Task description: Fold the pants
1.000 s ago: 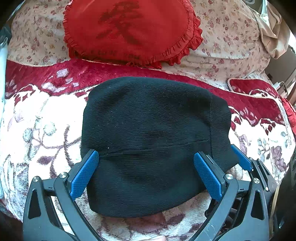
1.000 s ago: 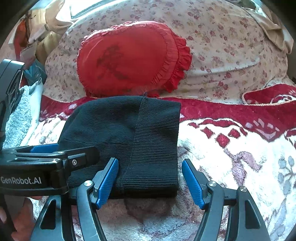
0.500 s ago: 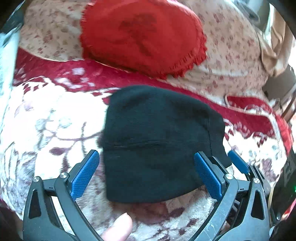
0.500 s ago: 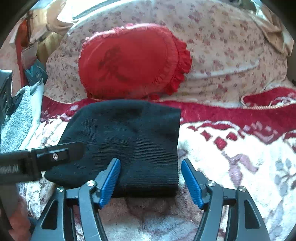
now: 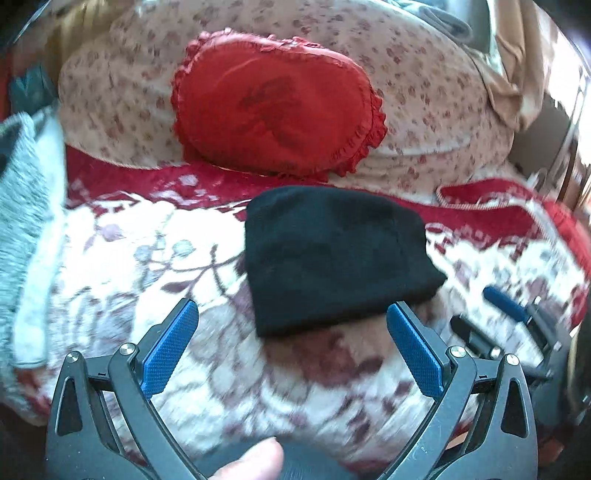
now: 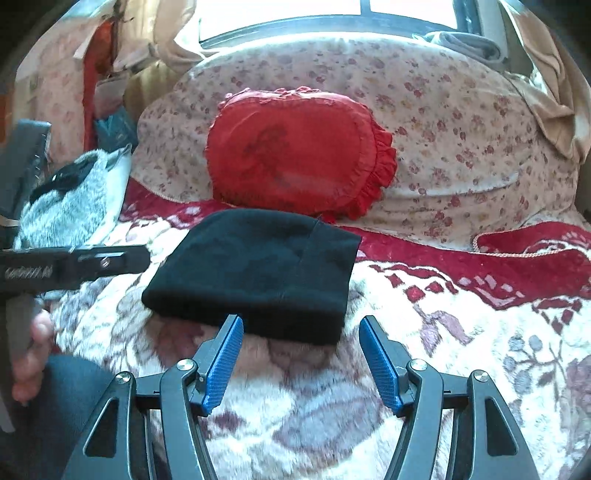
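Pants (image 5: 332,258) black, folded compact on blanket (image 5: 147,266); both claws (image 5: 291,350) (image 6: 301,358) open, empty.

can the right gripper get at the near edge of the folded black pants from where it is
Probably yes. The right gripper is open, and the folded black pants lie flat on the blanket just past its fingertips, with nothing between them.

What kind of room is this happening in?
Most likely a bedroom at home. There is a plush floral blanket spread like a bedcover, a red frilled cushion leaning on a big flowered pillow, and a window behind.
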Demonstrator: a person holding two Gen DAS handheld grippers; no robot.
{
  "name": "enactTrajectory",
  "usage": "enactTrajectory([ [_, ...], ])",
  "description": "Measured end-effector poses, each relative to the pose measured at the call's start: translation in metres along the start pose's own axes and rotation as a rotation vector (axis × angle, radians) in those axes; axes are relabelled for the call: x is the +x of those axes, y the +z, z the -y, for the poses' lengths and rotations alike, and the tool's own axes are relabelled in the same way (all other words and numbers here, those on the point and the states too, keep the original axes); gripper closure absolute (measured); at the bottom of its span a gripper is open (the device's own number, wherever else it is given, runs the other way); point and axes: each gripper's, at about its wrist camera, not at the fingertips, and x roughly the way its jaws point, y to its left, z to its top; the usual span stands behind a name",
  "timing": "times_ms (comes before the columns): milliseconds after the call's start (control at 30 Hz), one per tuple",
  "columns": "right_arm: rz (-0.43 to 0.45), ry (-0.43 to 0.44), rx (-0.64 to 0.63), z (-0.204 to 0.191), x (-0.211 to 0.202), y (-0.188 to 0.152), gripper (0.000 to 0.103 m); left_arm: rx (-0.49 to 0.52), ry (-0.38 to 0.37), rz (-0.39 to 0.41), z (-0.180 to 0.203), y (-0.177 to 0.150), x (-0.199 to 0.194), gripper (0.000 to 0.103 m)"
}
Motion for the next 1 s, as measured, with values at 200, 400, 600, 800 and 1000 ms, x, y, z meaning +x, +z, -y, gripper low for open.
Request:
enactTrajectory([
  [200,-0.006,-0.026,-0.022,-0.006,-0.012,-0.009,0.040,0.056,0.085,-0.008,0.010,-0.013,-0.008,0.001],
  [400,-0.015,-0.046,-0.015,-0.012,-0.020,-0.015,0.040,0.047,0.097,-0.049,0.010,-0.023,0.001,0.001],
  [600,-0.024,-0.063,-0.027,-0.013,-0.015,-0.014,0.040,0.037,0.103,-0.054,0.011,-0.026,0.002,0.001],
  [800,-0.028,-0.072,-0.029,-0.013,-0.012,-0.012,0.040,0.052,0.101,-0.064,0.013,-0.026,0.005,0.001],
  [1000,-0.032,-0.080,-0.020,-0.010,-0.012,-0.013,0.040,0.055,0.099,-0.068,0.014,-0.027,0.005,0.001],
])
